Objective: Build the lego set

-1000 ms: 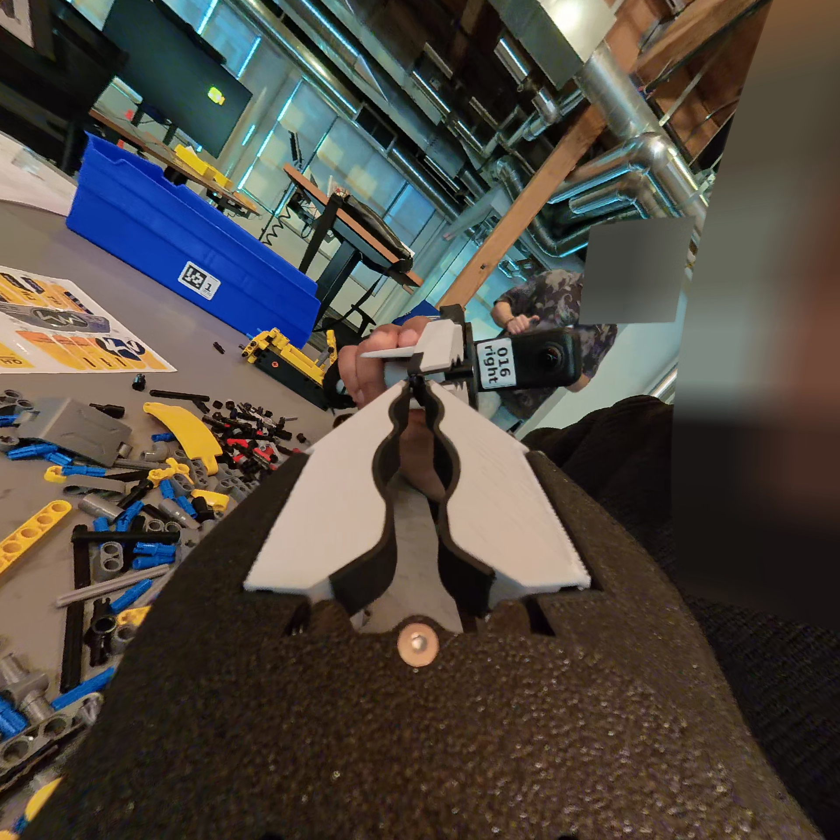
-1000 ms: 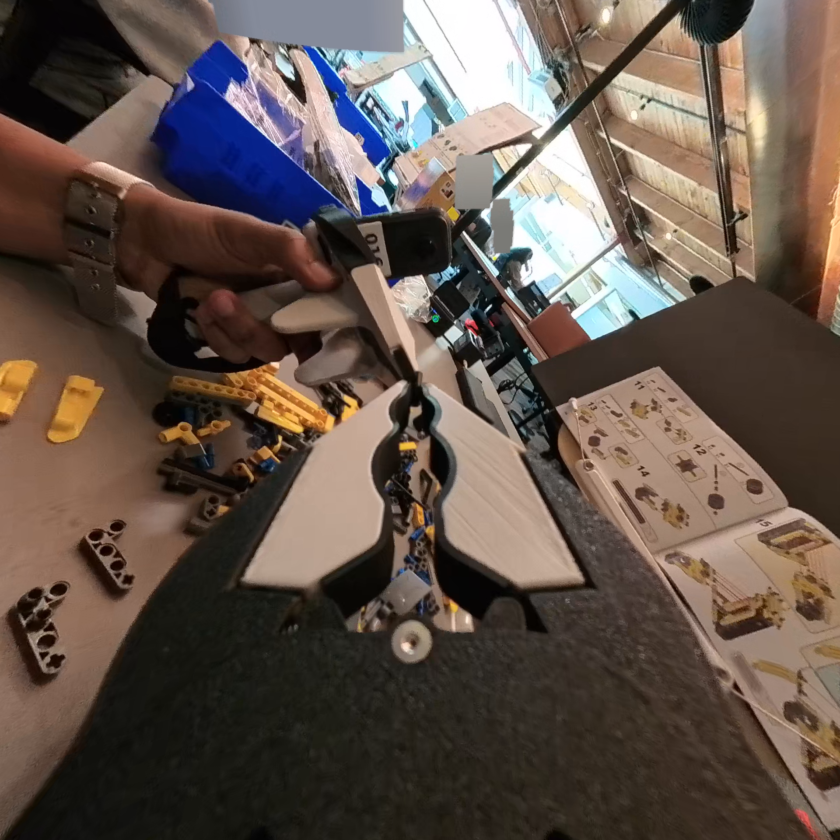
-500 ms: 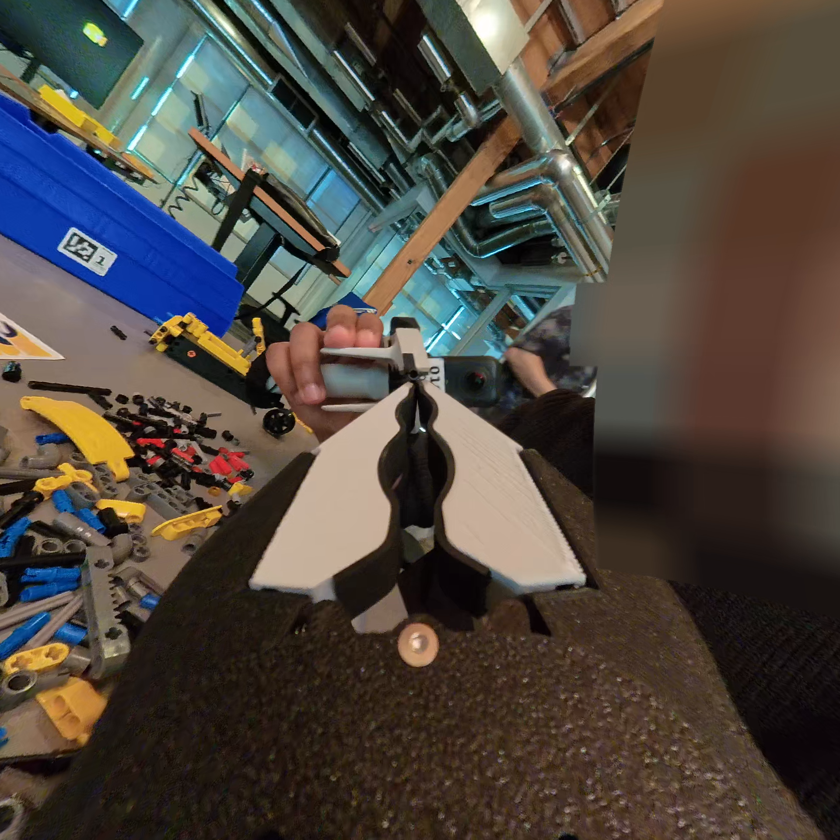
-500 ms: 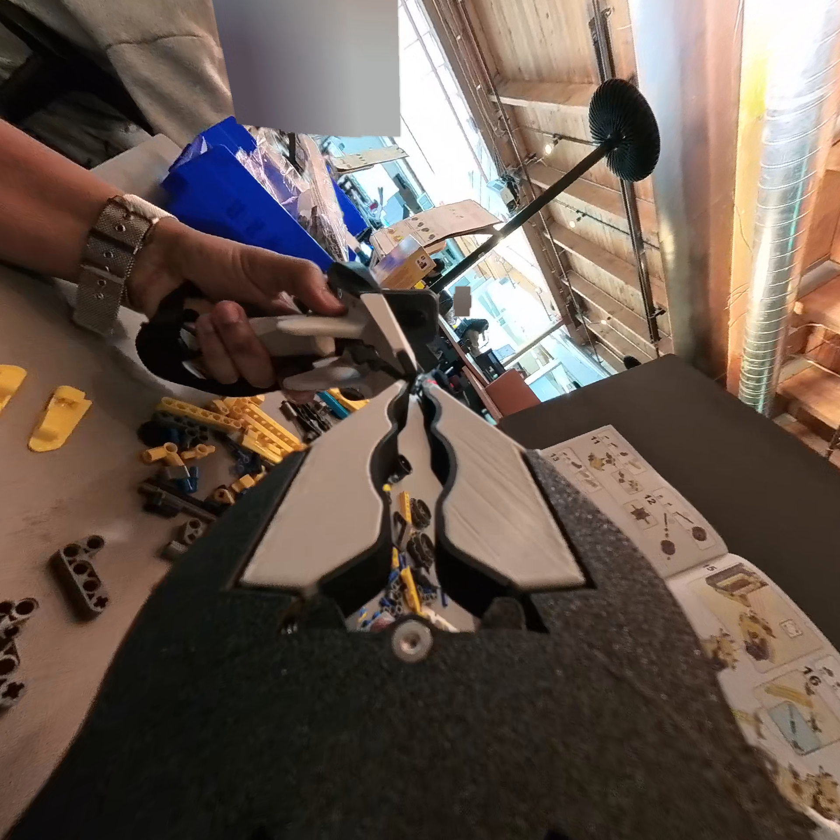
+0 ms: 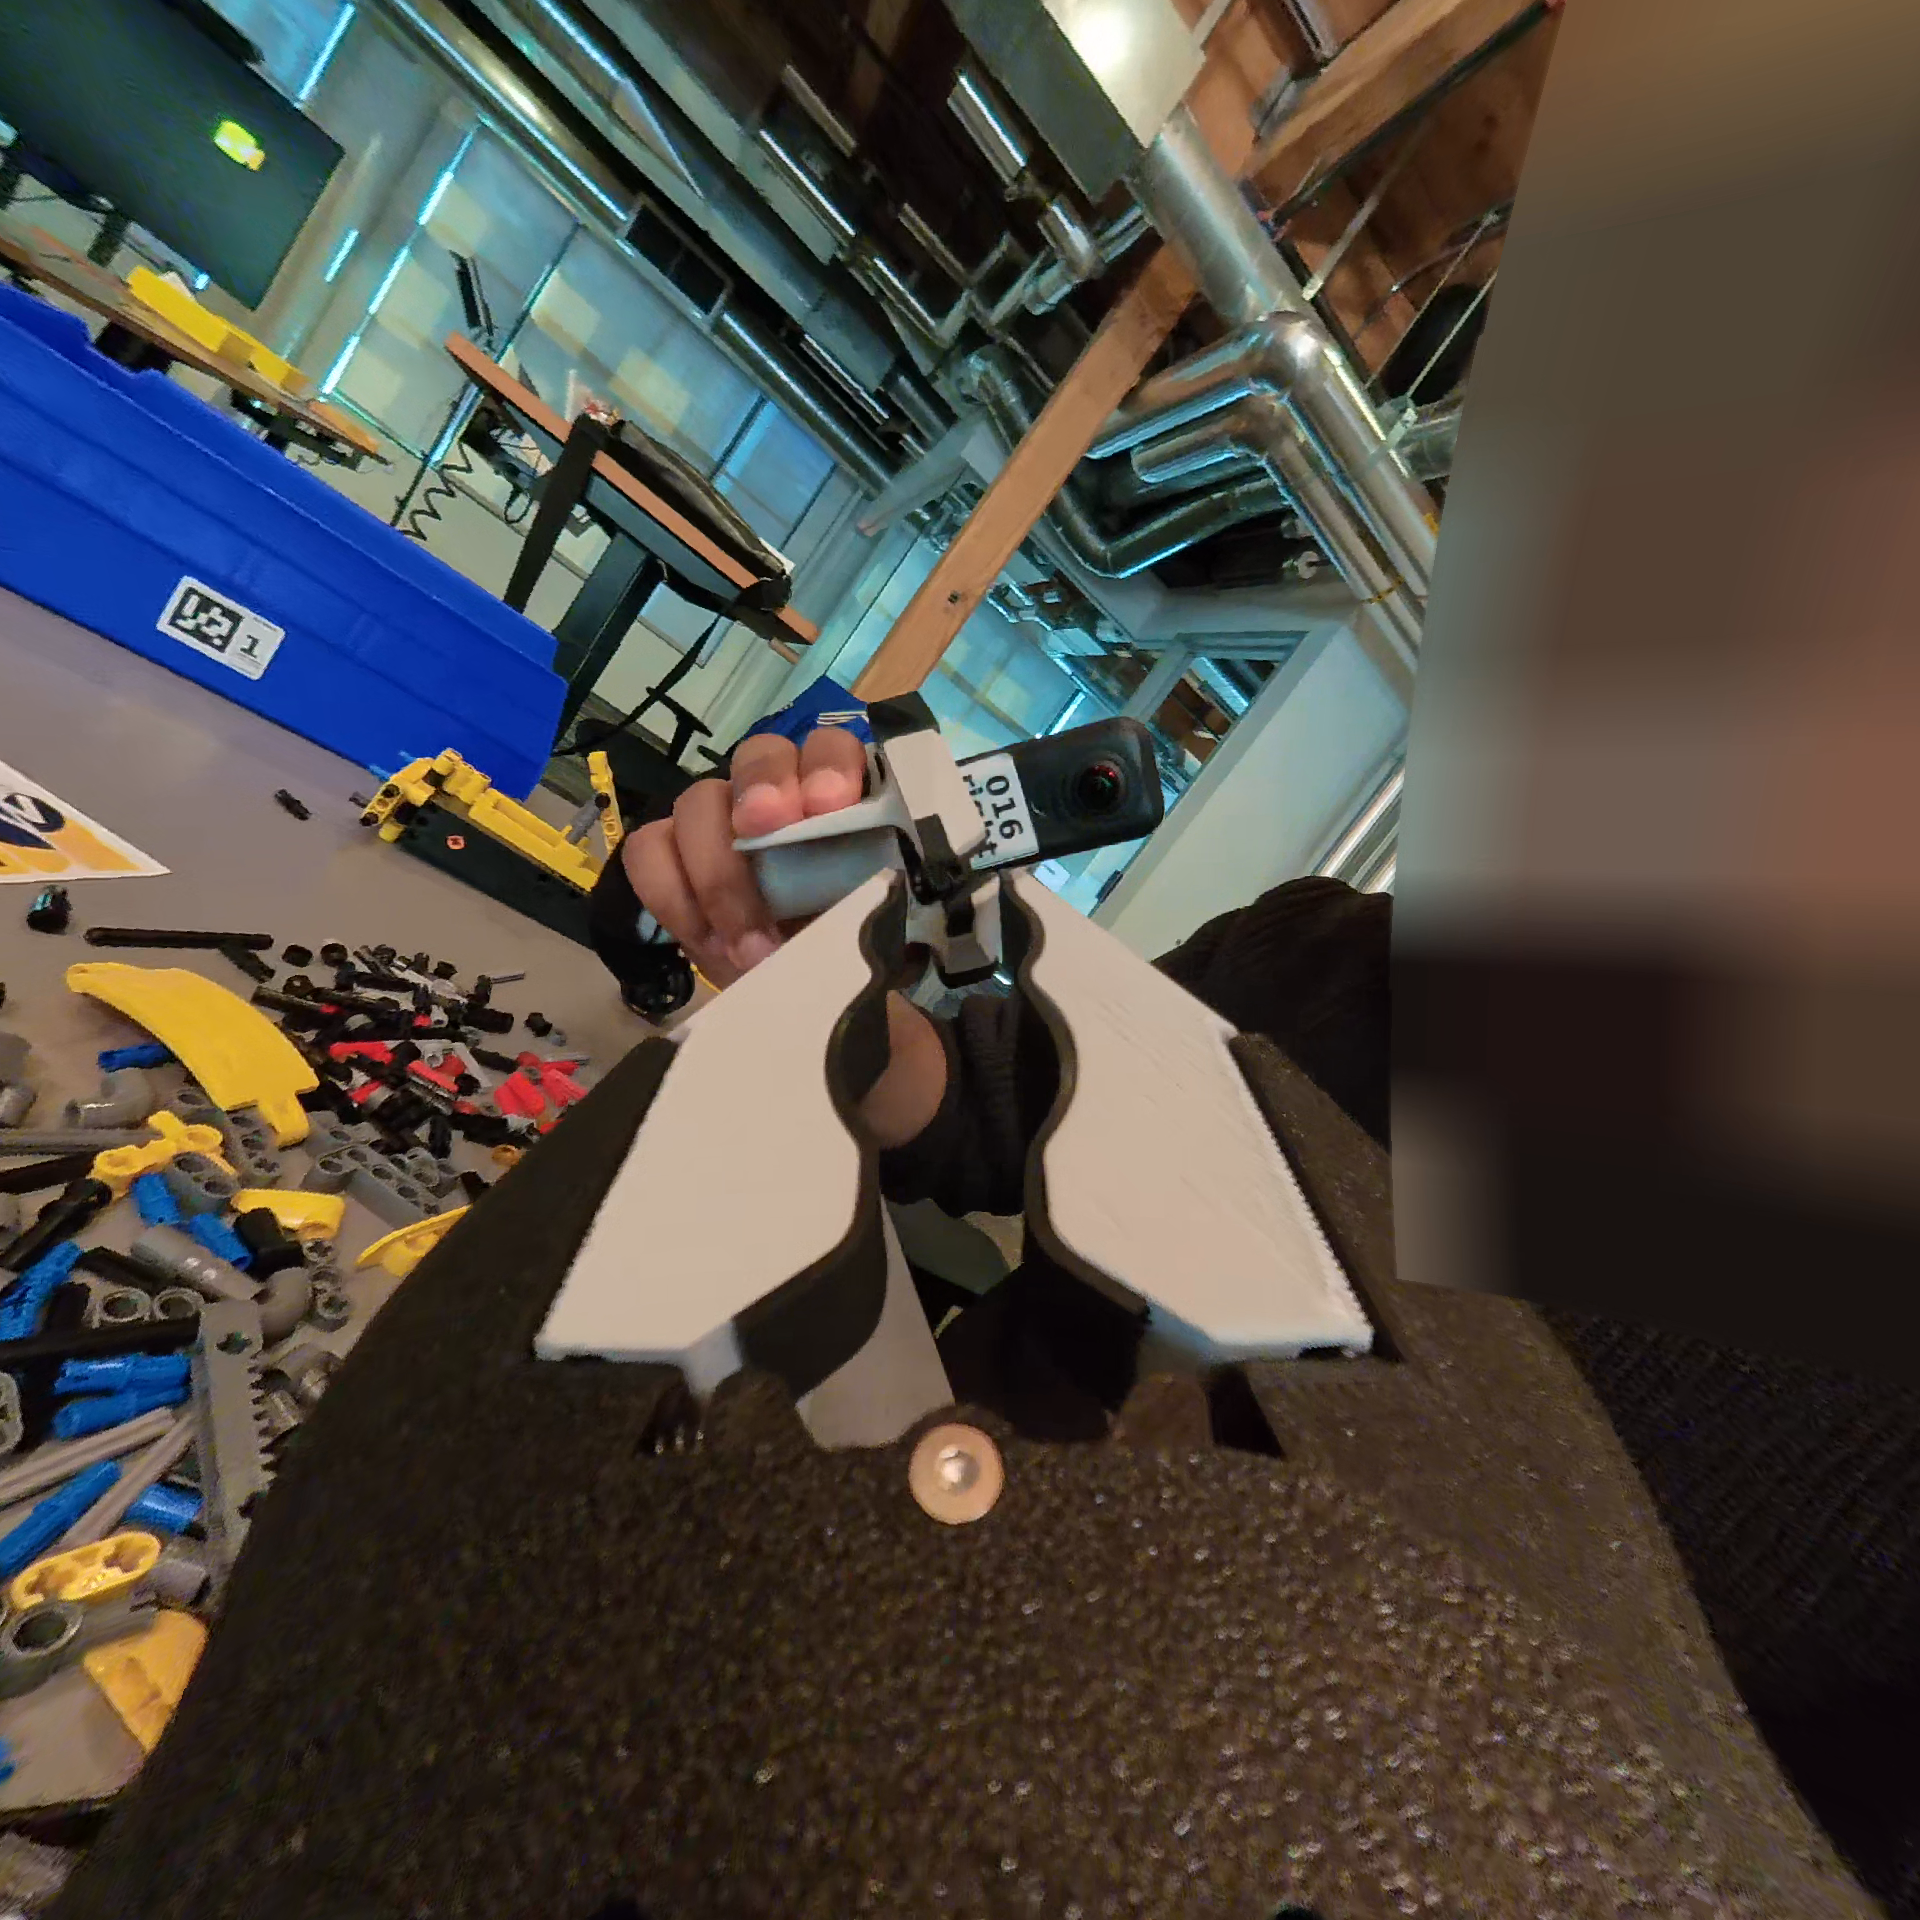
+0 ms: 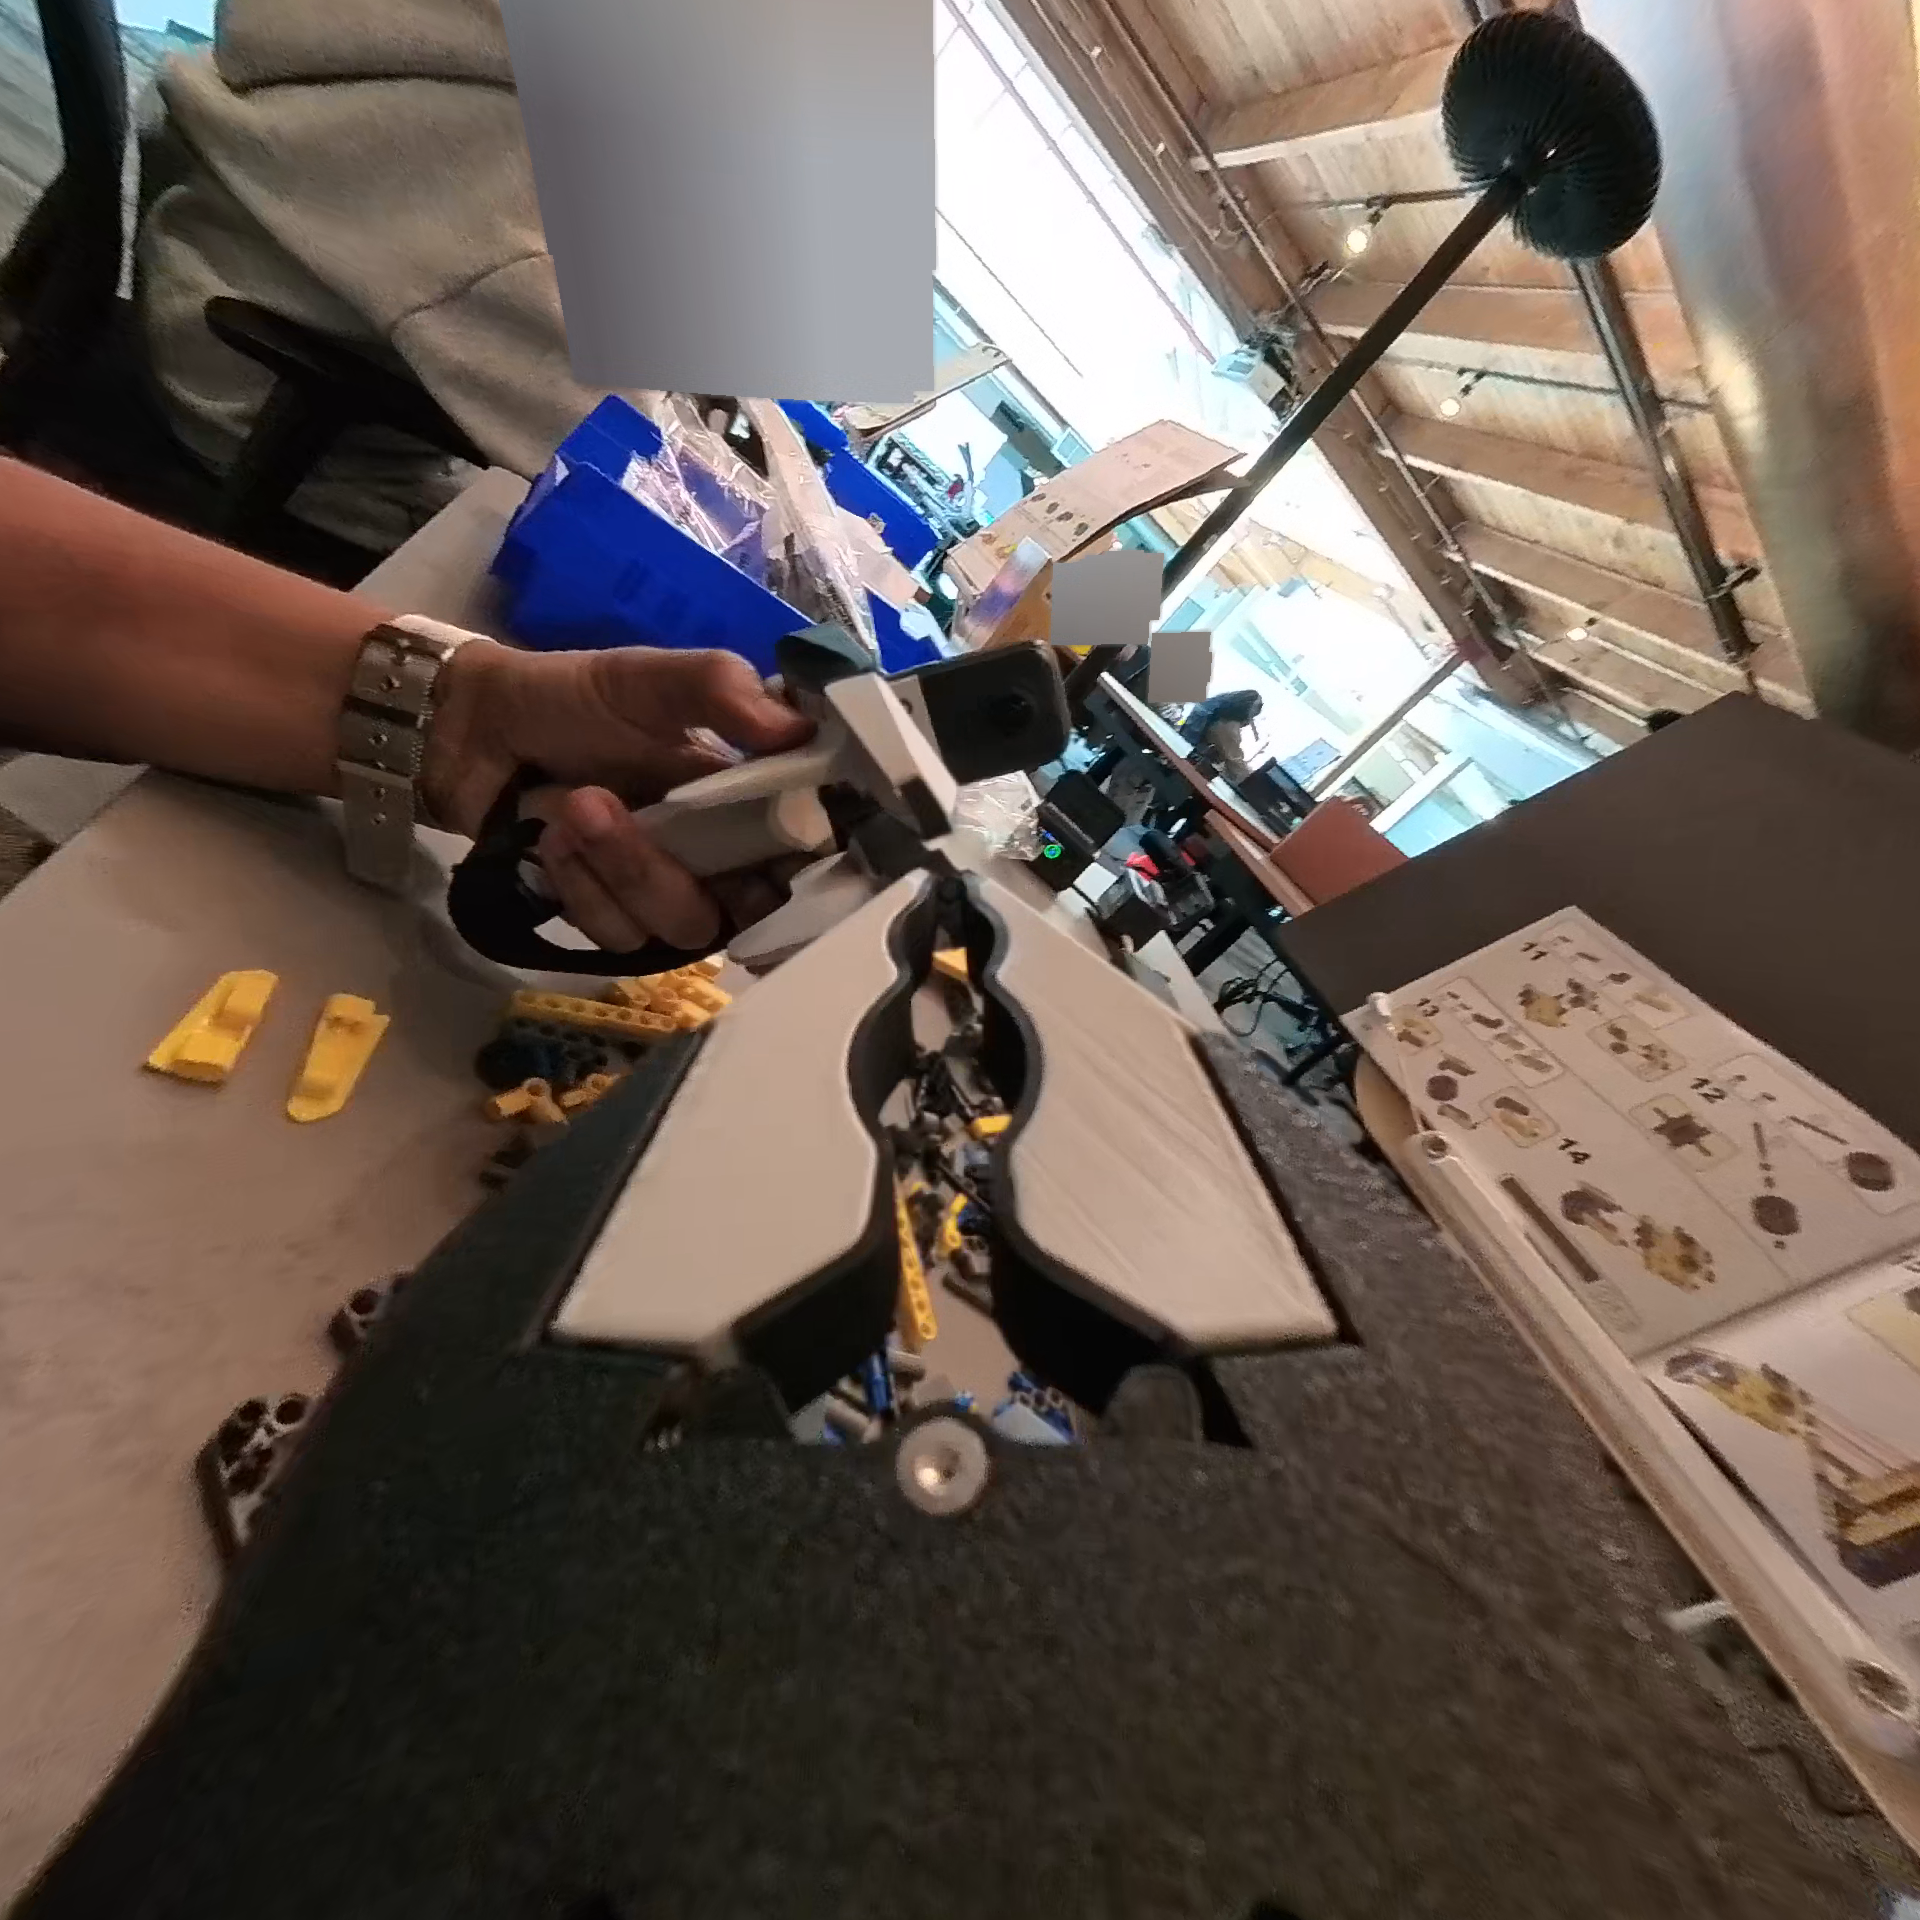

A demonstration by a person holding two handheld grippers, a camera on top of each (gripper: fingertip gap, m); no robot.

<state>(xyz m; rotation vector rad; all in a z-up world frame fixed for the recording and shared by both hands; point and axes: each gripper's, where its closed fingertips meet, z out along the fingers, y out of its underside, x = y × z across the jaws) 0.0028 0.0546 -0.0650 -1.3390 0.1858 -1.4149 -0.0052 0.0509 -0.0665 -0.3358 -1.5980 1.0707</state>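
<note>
- Meeting tip to tip above the grey table (image 6: 156, 1195), the left gripper (image 5: 951, 894) and the right gripper (image 6: 948, 883) face each other, each held in a hand.
- Change: half a second ago the left gripper's jaws were almost together; now they stand clearly apart, with the tips of the right gripper showing in the gap between them. Judged from this, the left gripper has let go.
- The right gripper's jaws are drawn in to a narrow slit, seemingly around a small dark piece (image 6: 948, 899) at the very tips.
- Position: the small dark piece sits in the air between the two sets of tips, well above the loose building pieces (image 5: 260, 1143) scattered on the table.
- Direction: the piece is too small and too shadowed to tell its long axis or which way it points.
- Surroundings: a blue bin (image 5: 260, 540) stands at the far edge of the table; an open instruction booklet (image 6: 1610, 1143) lies to the right of the right gripper; two yellow panels (image 6: 218, 1023) lie side by side, apart from the main scatter.
</note>
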